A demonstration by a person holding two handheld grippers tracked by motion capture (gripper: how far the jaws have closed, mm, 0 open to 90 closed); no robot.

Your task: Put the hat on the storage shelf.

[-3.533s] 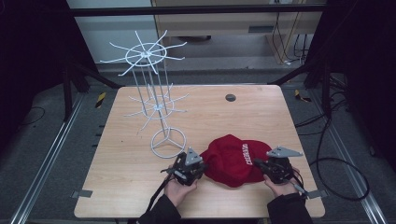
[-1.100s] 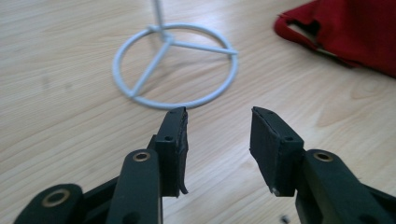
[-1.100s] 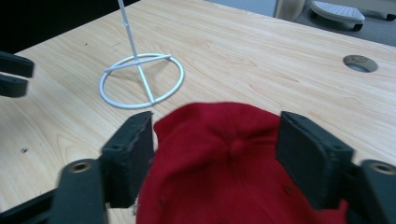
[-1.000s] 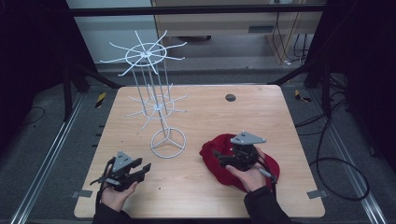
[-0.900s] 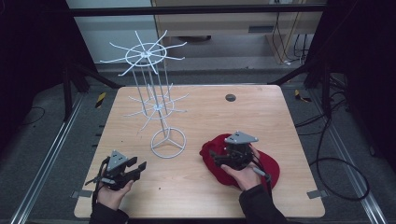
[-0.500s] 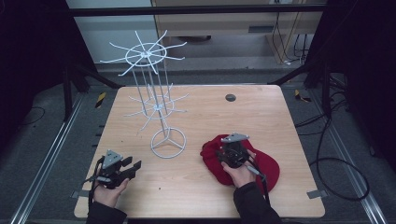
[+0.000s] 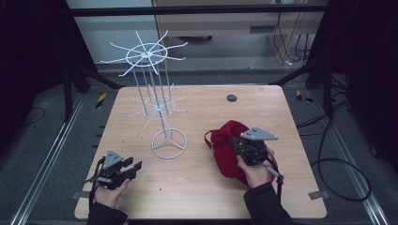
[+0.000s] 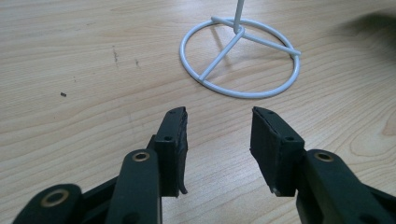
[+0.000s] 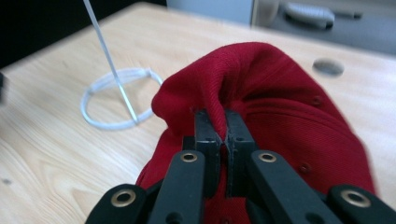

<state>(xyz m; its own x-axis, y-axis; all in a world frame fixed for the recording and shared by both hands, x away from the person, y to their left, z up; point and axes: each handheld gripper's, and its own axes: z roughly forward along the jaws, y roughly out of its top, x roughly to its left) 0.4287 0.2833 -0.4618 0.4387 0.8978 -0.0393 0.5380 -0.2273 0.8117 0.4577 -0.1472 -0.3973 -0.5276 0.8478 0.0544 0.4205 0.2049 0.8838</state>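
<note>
Right tool [image 9: 218, 122] pinching red twill cap [image 9: 280, 93], white wire rack [image 7: 159, 103], wood-grain table [image 7: 211, 197]

Table [image 7: 197, 197]: bears the stand, the cap and both grippers.
Wire stand [image 7: 169, 143]: left of centre on the table, upright, its top reaching toward the far edge.
Cap [image 7: 225, 140]: right of the stand, apart from it, on the near right half.
Right gripper [image 7: 244, 145]: on the cap's near side, jaws pinching a fold of it.
Left gripper [image 7: 133, 168]: near left corner, near and left of the stand's base, apart from it.
Round hole [image 7: 231, 98]: far side of the table, beyond the cap.
</note>
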